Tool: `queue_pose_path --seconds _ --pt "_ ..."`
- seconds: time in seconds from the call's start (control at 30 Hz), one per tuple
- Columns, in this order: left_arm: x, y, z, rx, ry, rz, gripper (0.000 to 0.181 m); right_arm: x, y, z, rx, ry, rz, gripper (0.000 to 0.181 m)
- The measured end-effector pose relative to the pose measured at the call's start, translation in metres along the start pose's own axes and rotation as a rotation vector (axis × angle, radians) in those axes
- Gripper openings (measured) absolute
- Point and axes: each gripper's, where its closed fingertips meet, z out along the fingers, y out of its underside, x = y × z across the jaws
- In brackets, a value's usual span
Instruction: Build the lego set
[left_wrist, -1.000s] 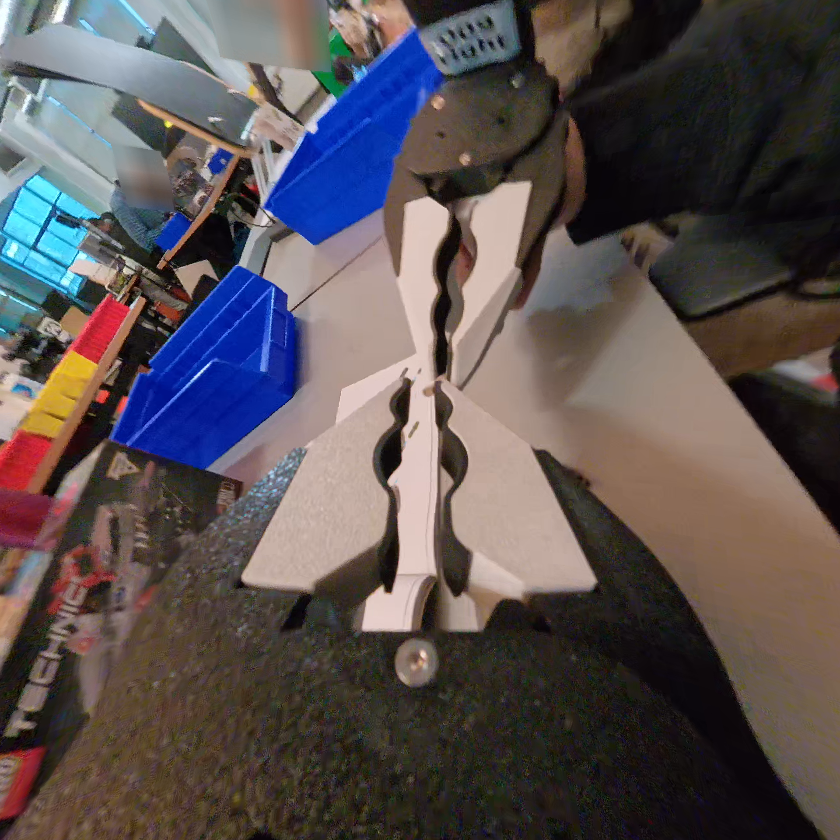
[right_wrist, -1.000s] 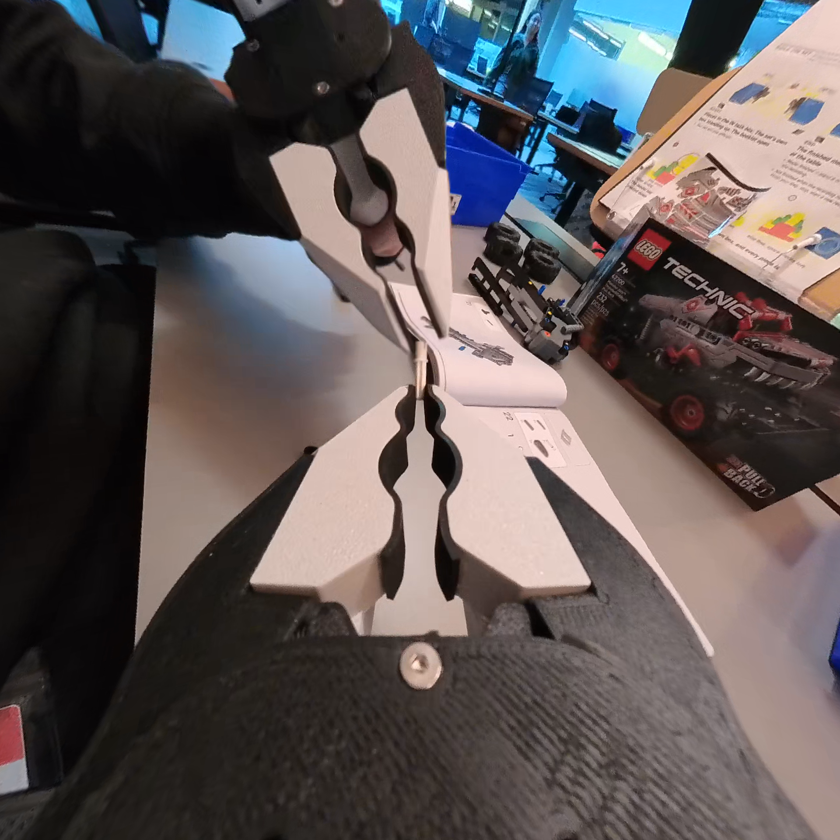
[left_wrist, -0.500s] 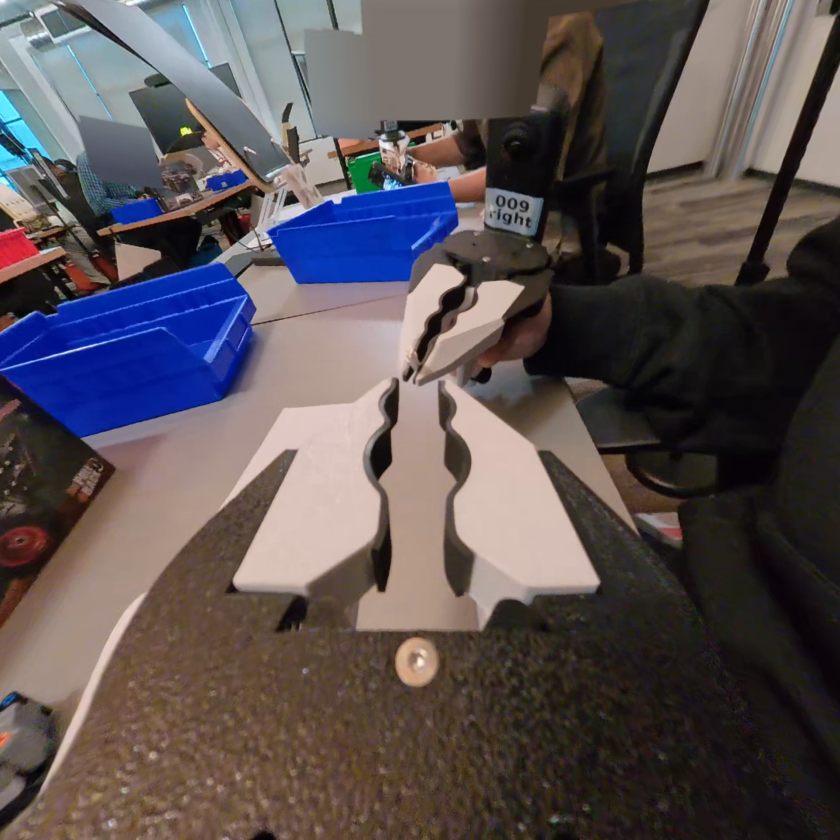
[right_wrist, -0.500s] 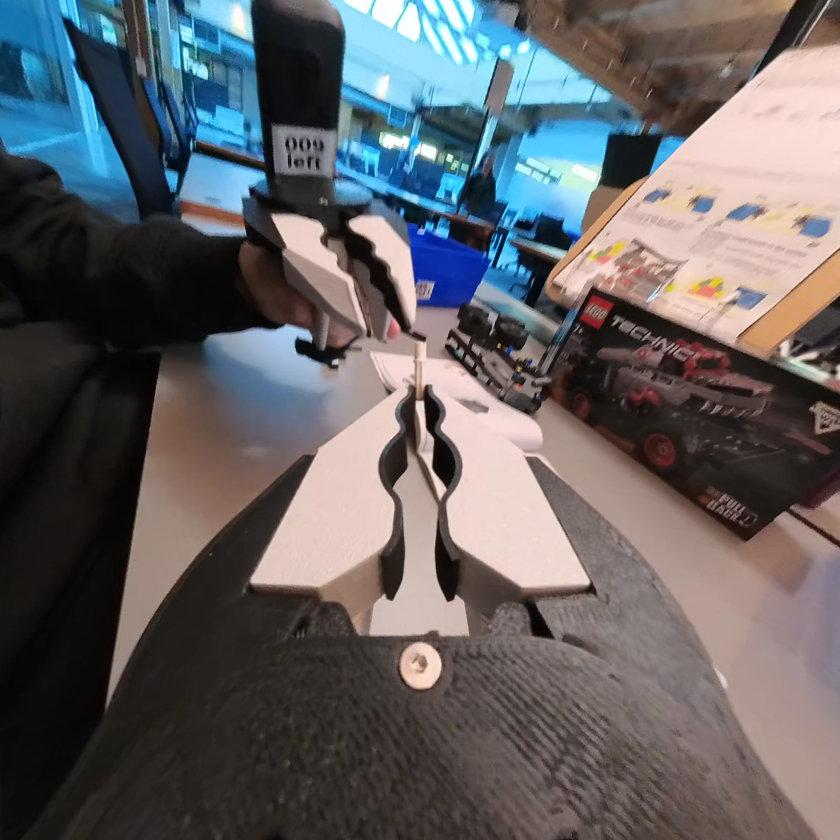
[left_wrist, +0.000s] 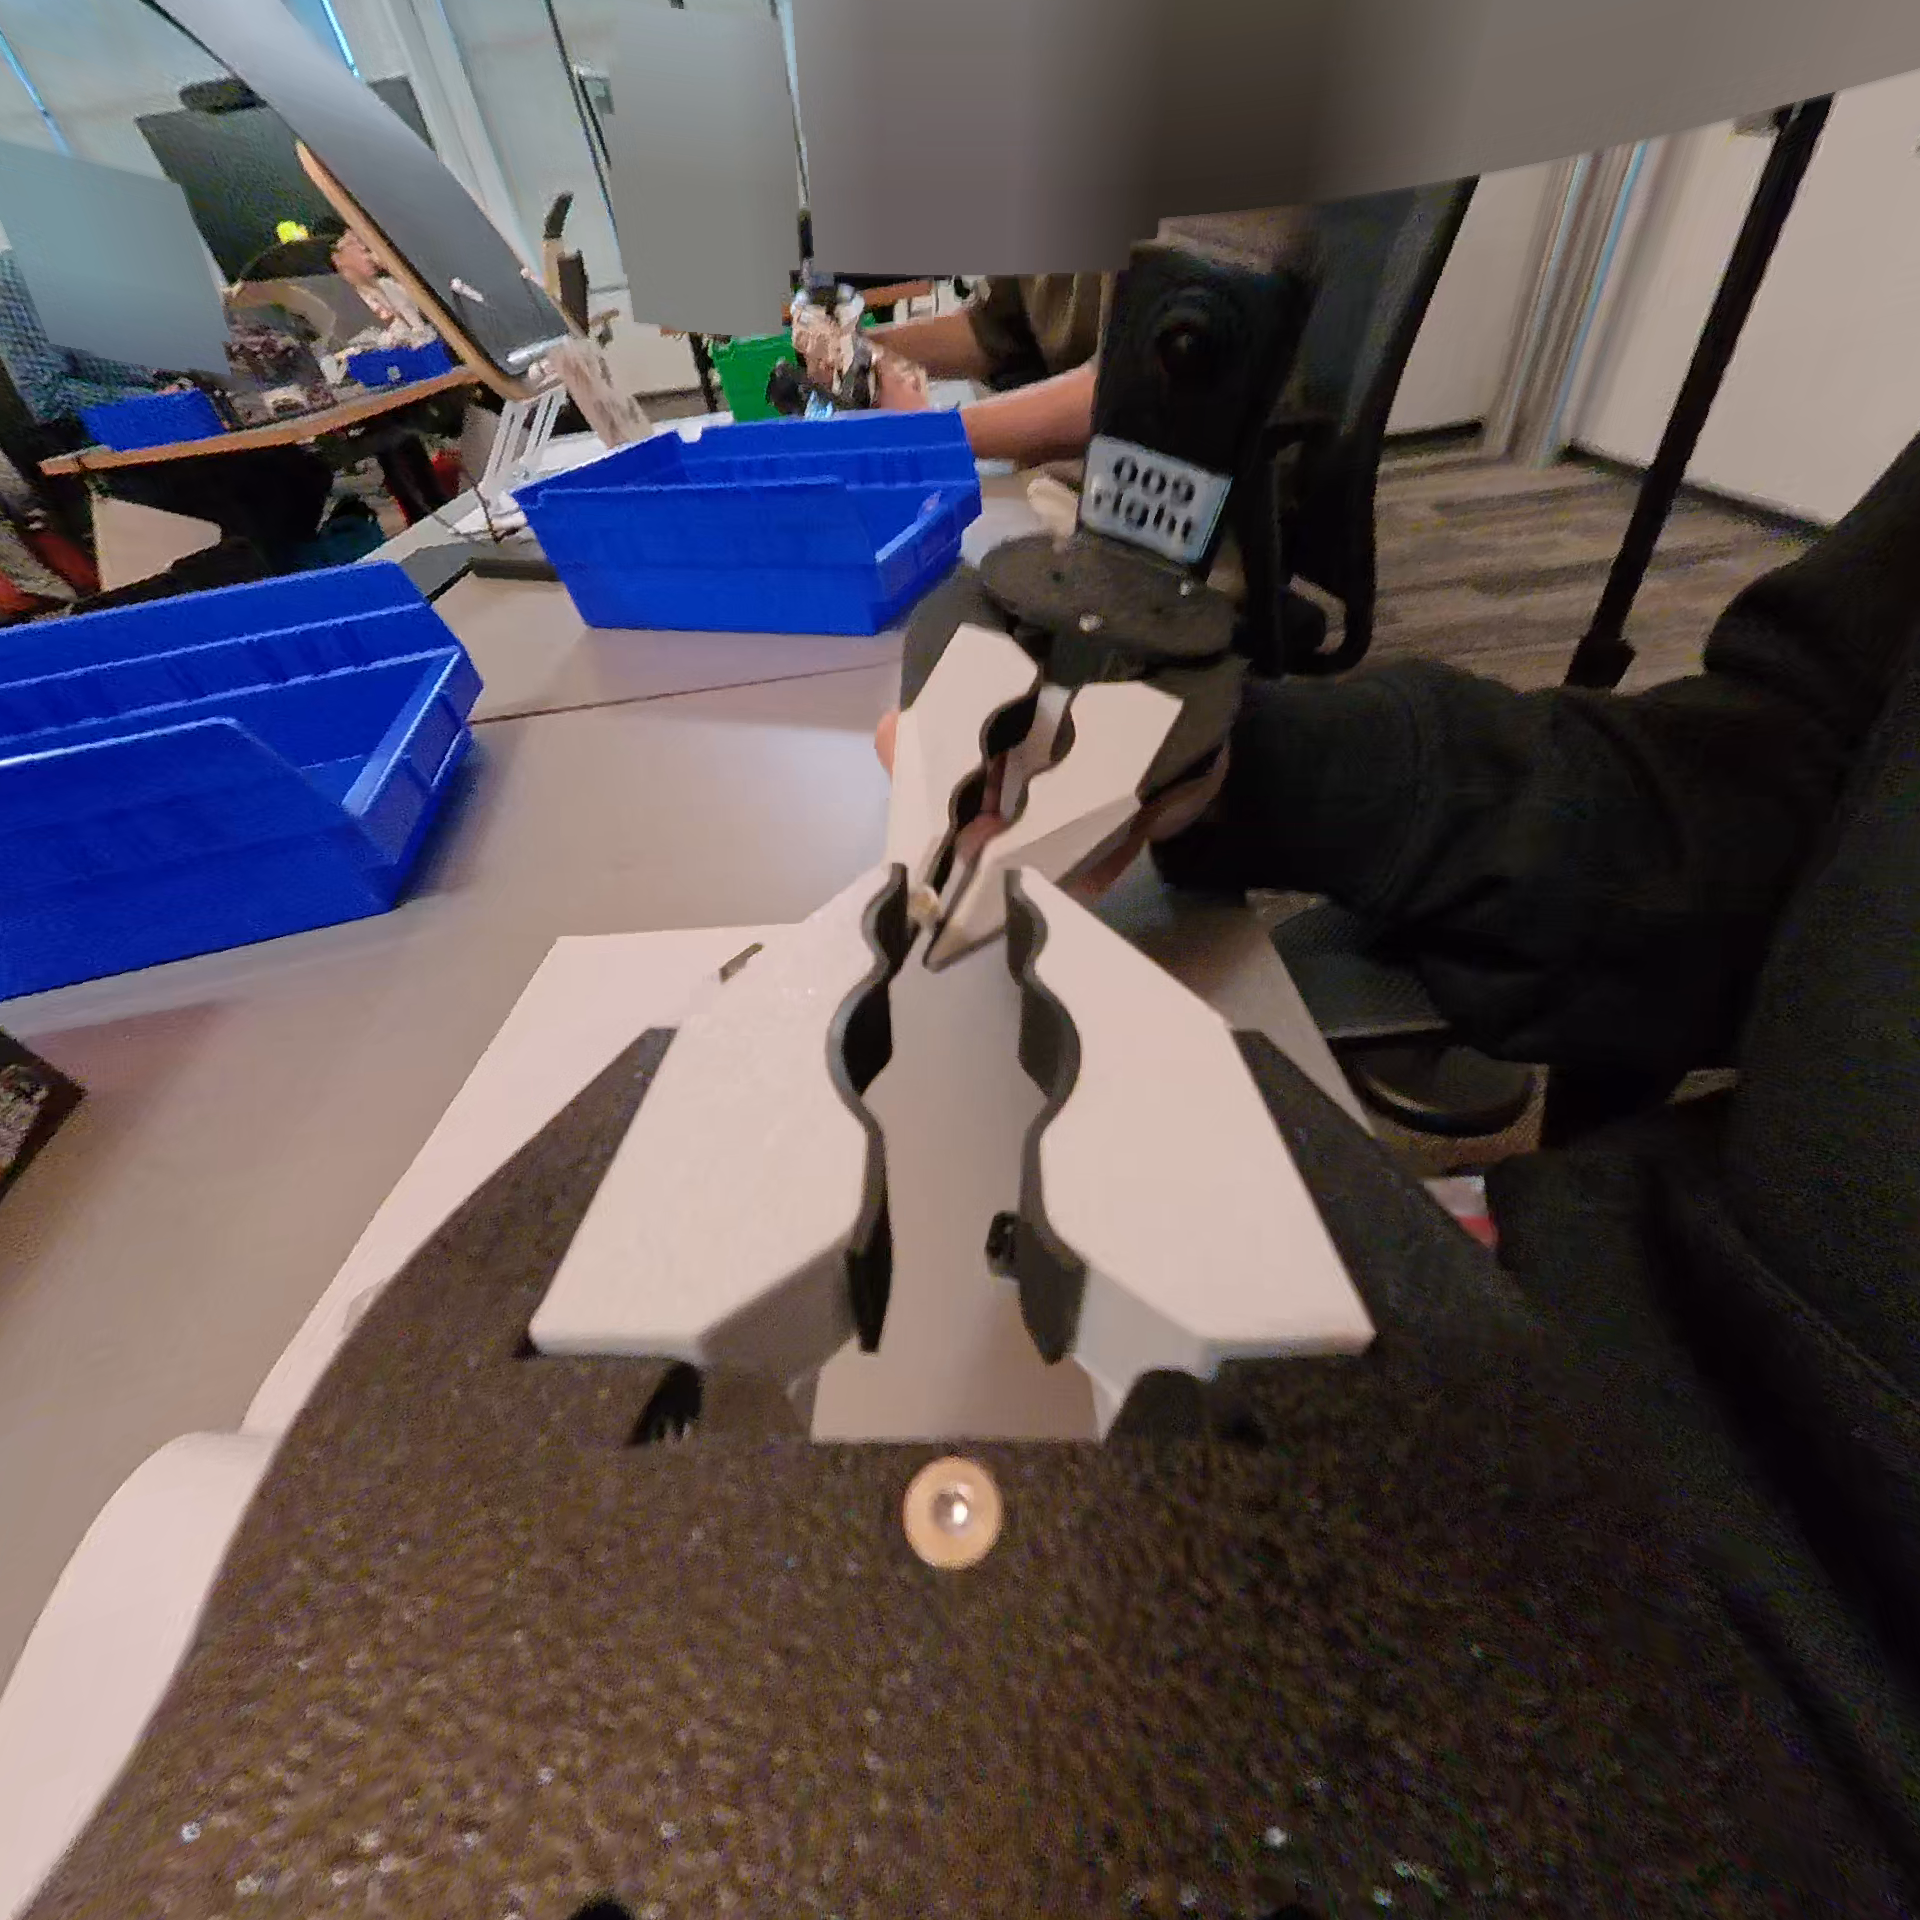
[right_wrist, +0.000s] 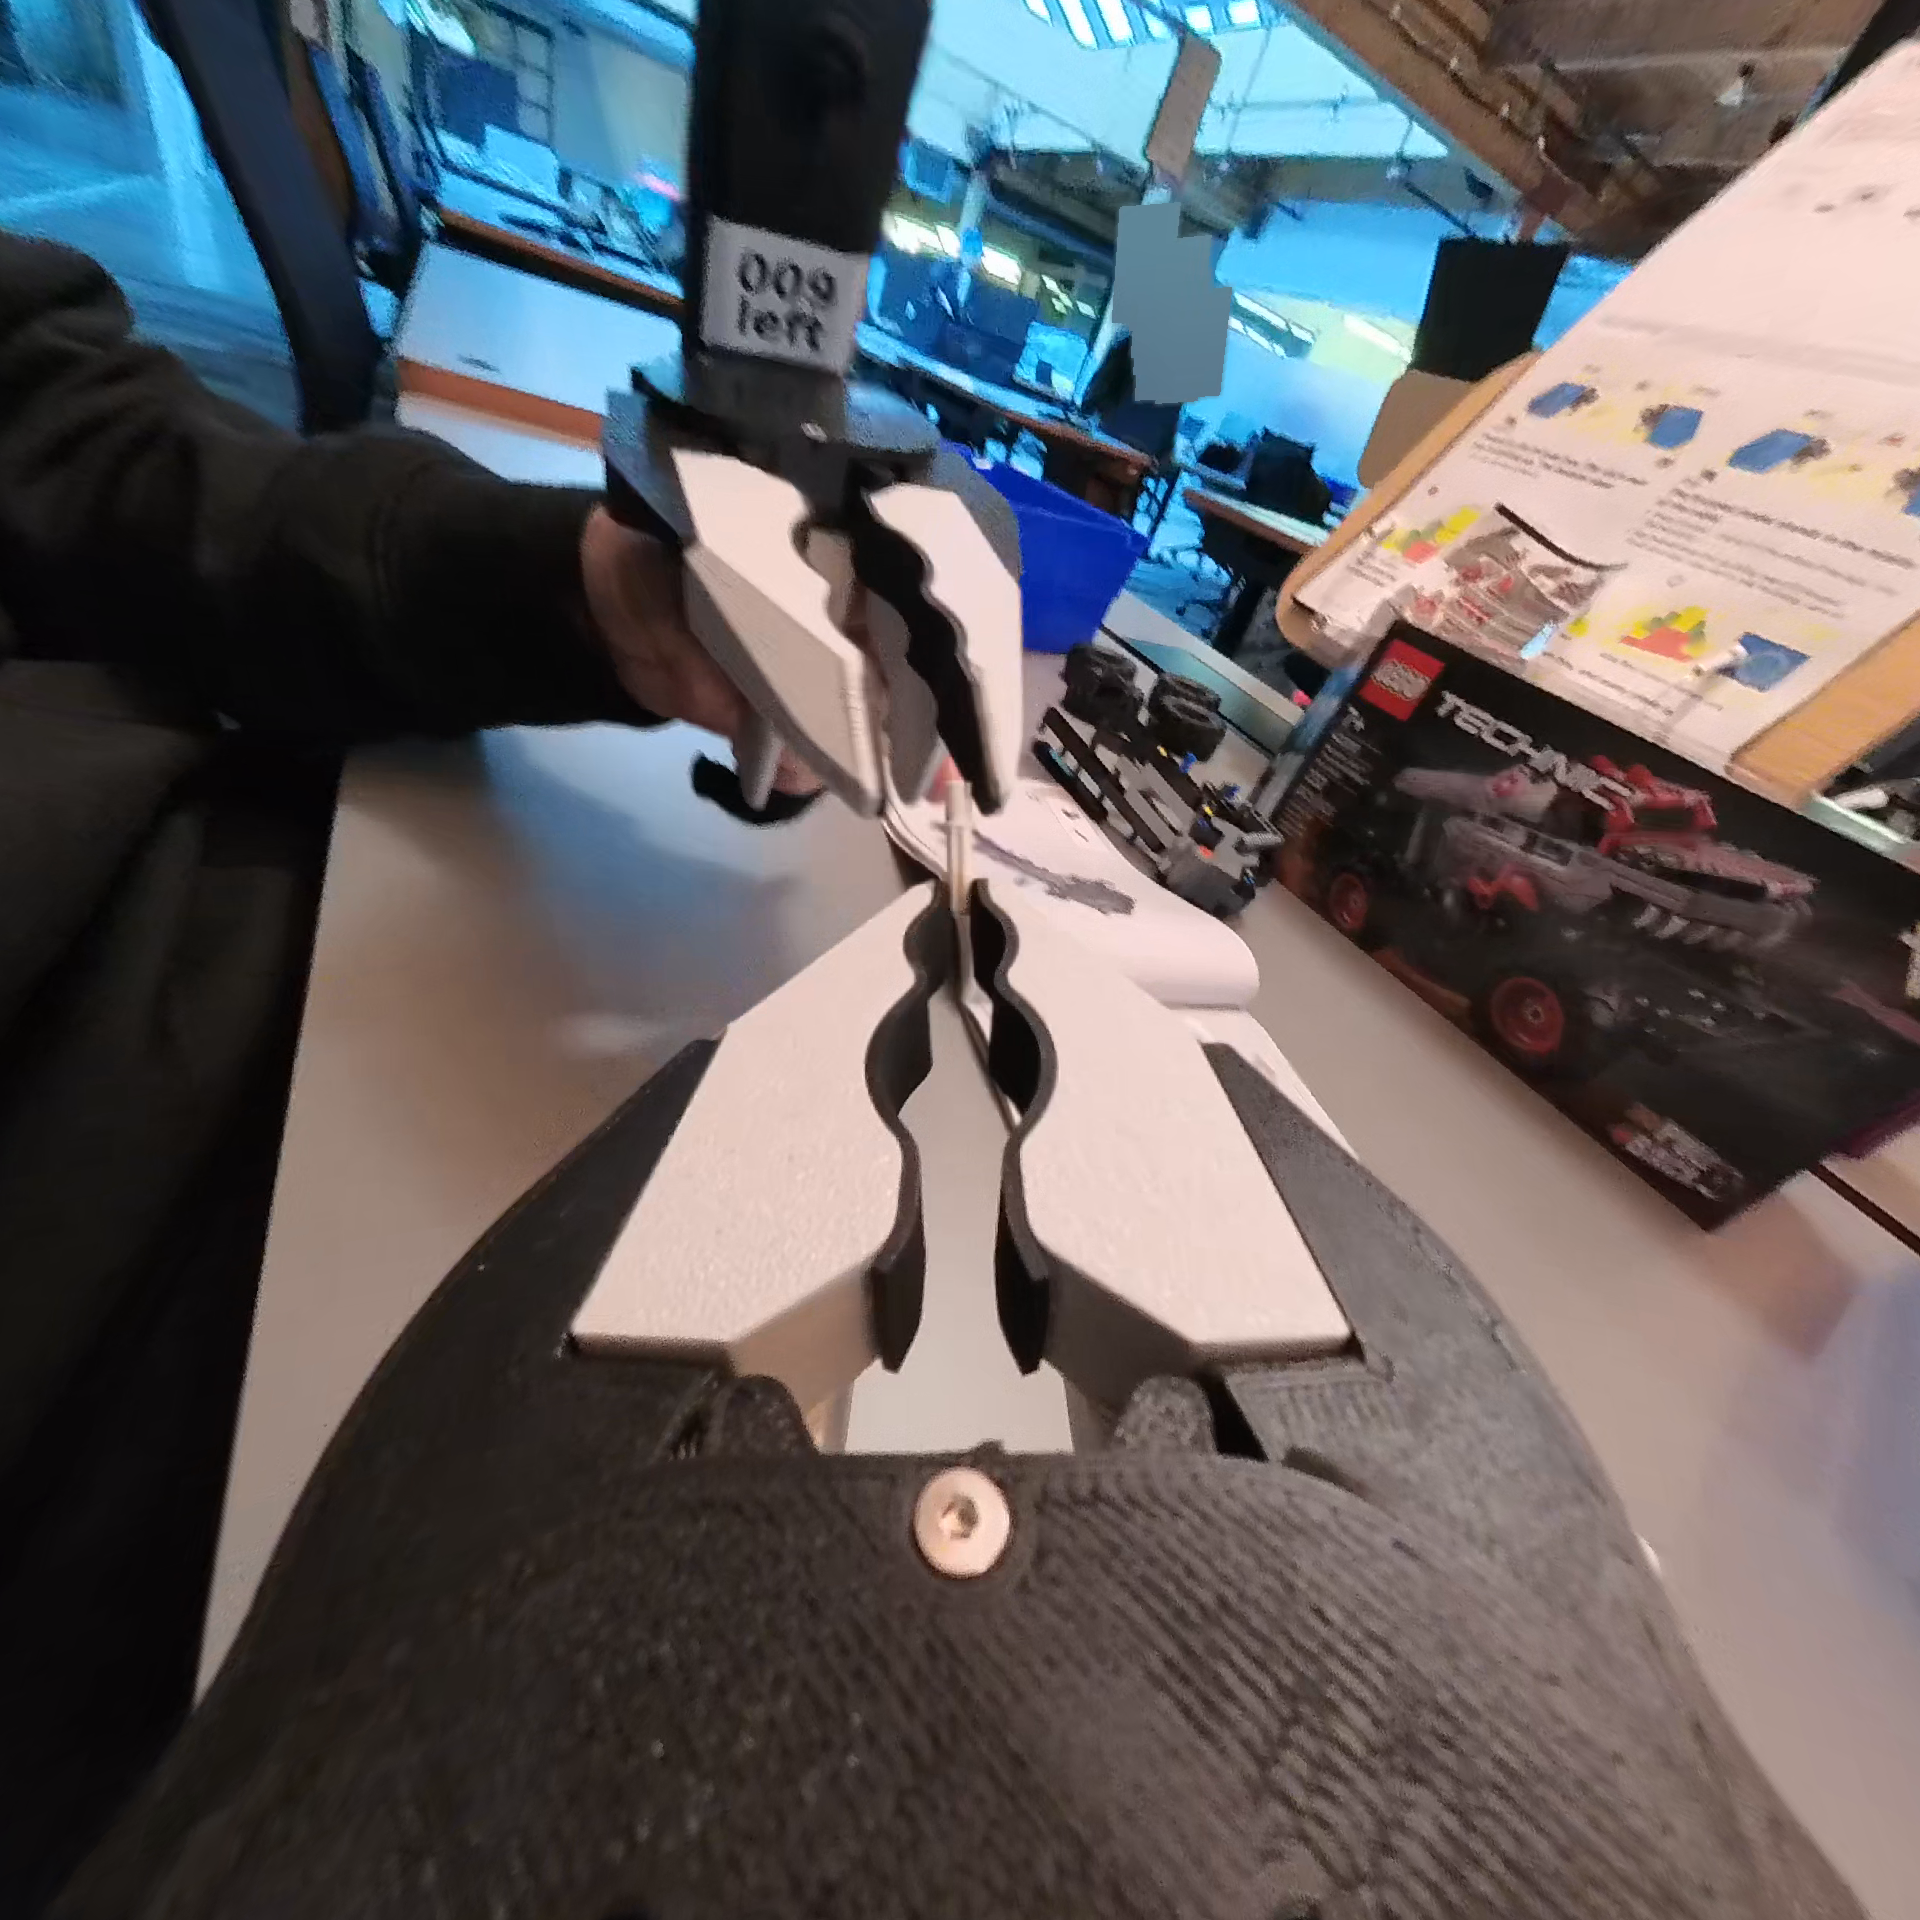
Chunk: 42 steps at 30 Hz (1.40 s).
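Right gripper (right_wrist: 961, 904) pinches thin peg (right_wrist: 958, 847), left gripper (left_wrist: 948, 914) spread, over grey table (left_wrist: 665, 769) w/ 2 blue bins (left_wrist: 208, 748).

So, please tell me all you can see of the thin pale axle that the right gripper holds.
The axle is a thin, pale, plastic-looking rod with a small collar near its top. It stands upright, its lower end pinched in the right gripper. Its upper end meets the left gripper, whose fingers are open.
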Motion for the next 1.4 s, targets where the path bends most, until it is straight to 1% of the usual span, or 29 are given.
queue_pose_path --seconds 0.03,0.1,0.17,0.23,0.33,0.4,0.43,0.5,0.57,0.6,0.63,0.7,0.73,0.8,0.83,0.87,0.9,0.97,1.03,1.13,1.2,1.27,1.4 --pt "-0.001 0.004 -0.002 -0.029 -0.008 0.017 0.021 0.005 0.005 -0.004 -0.030 0.026 -0.006 0.001" --pt "0.001 0.017 -0.008 -0.120 0.005 0.071 0.023 0.021 0.013 -0.015 -0.075 0.117 -0.017 0.001" --pt "0.011 0.044 -0.015 -0.293 0.067 0.110 0.030 0.036 0.015 -0.028 -0.090 0.197 -0.013 0.001" --pt "0.014 0.072 -0.017 -0.466 0.074 0.086 0.046 0.047 0.014 -0.037 -0.084 0.260 -0.009 0.001" --pt "0.029 0.097 -0.012 -0.585 0.122 0.087 0.060 0.051 0.016 -0.043 -0.086 0.287 -0.008 0.001" --pt "0.028 0.110 -0.009 -0.634 0.118 0.096 0.061 0.052 0.018 -0.044 -0.081 0.288 0.004 0.001" --pt "0.028 0.113 -0.005 -0.632 0.116 0.079 0.061 0.053 0.017 -0.044 -0.072 0.292 0.010 0.001" --pt "0.027 0.110 0.002 -0.592 0.115 0.024 0.058 0.054 0.017 -0.043 -0.058 0.293 0.020 0.001" --pt "0.027 0.114 0.004 -0.612 0.125 -0.002 0.041 0.053 0.018 -0.043 -0.065 0.292 0.016 0.001" --pt "0.025 0.114 0.004 -0.618 0.123 -0.022 0.029 0.053 0.019 -0.042 -0.072 0.291 0.016 0.001" --pt "0.022 0.115 0.005 -0.622 0.108 -0.035 0.026 0.053 0.019 -0.042 -0.074 0.294 0.012 0.001" --pt "0.017 0.116 0.003 -0.624 0.086 -0.039 0.003 0.053 0.018 -0.042 -0.066 0.295 0.012 0.001" --pt "0.013 0.116 0.001 -0.621 0.070 -0.038 0.000 0.054 0.018 -0.042 -0.064 0.299 0.014 0.001" --pt "0.006 0.114 -0.002 -0.607 0.036 -0.051 0.000 0.055 0.019 -0.044 -0.064 0.307 0.018 0.001" --pt "0.005 0.113 -0.005 -0.602 0.029 -0.053 0.003 0.055 0.021 -0.044 -0.065 0.304 0.023 0.001" --pt "0.001 0.112 -0.009 -0.604 0.005 -0.051 0.012 0.056 0.022 -0.045 -0.065 0.308 0.024 0.001" --pt "-0.004 0.111 -0.014 -0.618 -0.033 -0.051 0.017 0.057 0.021 -0.045 -0.060 0.313 0.023 0.001" --pt "-0.008 0.110 -0.026 -0.649 -0.082 -0.061 0.020 0.055 0.020 -0.045 -0.057 0.305 0.028 0.001" --pt "-0.004 0.111 -0.036 -0.691 -0.101 -0.099 0.031 0.054 0.018 -0.045 -0.049 0.303 0.022 0.001" --pt "-0.001 0.115 -0.048 -0.752 -0.177 -0.150 0.043 0.052 0.017 -0.042 -0.045 0.291 0.020 0.001" --pt "0.001 0.117 -0.052 -0.761 -0.221 -0.199 0.044 0.051 0.018 -0.042 -0.045 0.288 0.021 0.001" --pt "0.005 0.122 -0.053 -0.784 -0.228 -0.231 0.043 0.050 0.018 -0.042 -0.041 0.282 0.024 0.001" --pt "0.001 0.127 -0.051 -0.793 -0.235 -0.221 0.025 0.048 0.016 -0.041 -0.032 0.272 0.024 0.001"
